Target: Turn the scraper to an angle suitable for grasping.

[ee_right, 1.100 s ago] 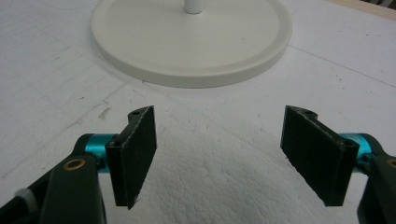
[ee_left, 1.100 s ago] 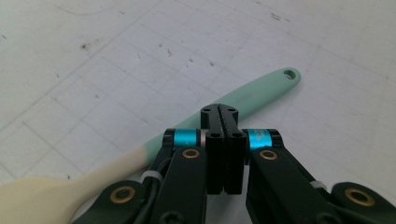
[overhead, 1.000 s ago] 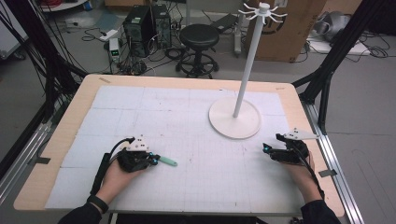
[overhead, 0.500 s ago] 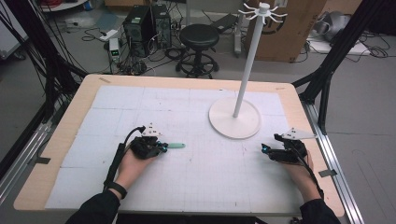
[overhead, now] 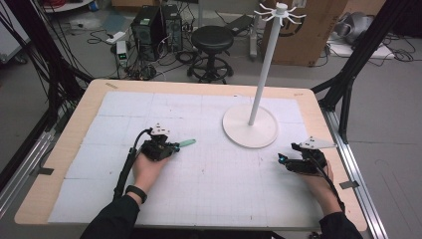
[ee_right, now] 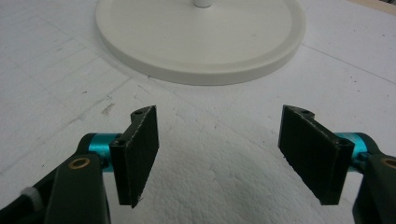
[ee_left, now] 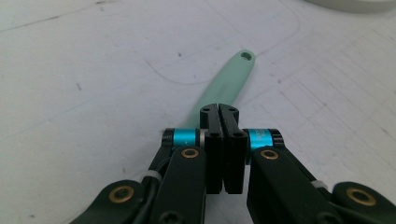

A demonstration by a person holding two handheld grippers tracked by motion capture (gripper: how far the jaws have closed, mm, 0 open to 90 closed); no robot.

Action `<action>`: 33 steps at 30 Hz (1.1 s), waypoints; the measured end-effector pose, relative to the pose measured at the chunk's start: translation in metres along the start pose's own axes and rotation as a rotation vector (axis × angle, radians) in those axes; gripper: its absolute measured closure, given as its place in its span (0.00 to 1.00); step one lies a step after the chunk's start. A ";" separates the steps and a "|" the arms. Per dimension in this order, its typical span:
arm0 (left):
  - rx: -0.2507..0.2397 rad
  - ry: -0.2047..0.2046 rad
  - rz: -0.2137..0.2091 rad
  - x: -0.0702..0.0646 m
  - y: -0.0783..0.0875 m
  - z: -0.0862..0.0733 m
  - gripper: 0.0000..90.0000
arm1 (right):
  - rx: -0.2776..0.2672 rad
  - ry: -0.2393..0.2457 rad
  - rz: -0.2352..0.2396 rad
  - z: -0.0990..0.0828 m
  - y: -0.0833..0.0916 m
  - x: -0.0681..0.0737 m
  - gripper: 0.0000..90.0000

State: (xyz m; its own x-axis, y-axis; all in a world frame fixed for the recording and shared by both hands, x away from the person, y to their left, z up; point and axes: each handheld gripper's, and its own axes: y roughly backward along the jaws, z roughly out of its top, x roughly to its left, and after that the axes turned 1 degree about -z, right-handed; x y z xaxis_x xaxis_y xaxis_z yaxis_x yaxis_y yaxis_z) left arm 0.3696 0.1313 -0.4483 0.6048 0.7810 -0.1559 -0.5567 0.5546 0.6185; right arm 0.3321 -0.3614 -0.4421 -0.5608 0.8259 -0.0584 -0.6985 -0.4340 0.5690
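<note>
The left gripper (overhead: 175, 147) is sliding across the tabletop (overhead: 209, 189) toward the white stand (overhead: 250, 132): a second ago it sat farther left and nearer the person, and now it is sitting closer to the middle of the mat. The mint-green handle (overhead: 186, 143) is travelling with it, so I judge it is being carried, low over the mat or dragged on it, rather than left behind. In the left gripper view the fingers (ee_left: 212, 140) are pressed tight together with the handle (ee_left: 226, 84) coming out from right under their tips; the actual pinch is hidden below them, but it looks like they are clamping its near end. That suggests the pick is done and the trip to the stand is under way.

The right gripper (overhead: 281, 158) is resting in the same place as before, fingers (ee_right: 140, 149) spread wide with nothing between them, facing the stand's base (ee_right: 201, 42).

The handle is lying nearly flat, between the left gripper and the base but well apart from it. Its long axis is running away from the gripper, rightward and slightly away from the person, the holed tip (ee_left: 245, 56) leading toward the stand
</note>
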 end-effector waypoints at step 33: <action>-0.362 0.188 -0.015 0.079 0.136 -0.035 0.30 | 0.002 0.005 0.010 0.000 0.001 -0.001 0.32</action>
State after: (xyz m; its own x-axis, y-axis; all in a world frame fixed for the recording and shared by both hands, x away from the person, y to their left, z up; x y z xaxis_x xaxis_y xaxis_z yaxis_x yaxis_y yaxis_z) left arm 0.3216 0.2782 -0.4038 0.5179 0.7926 -0.3218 -0.7337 0.6050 0.3093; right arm 0.3320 -0.3623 -0.4420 -0.5698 0.8199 -0.0564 -0.6921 -0.4417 0.5709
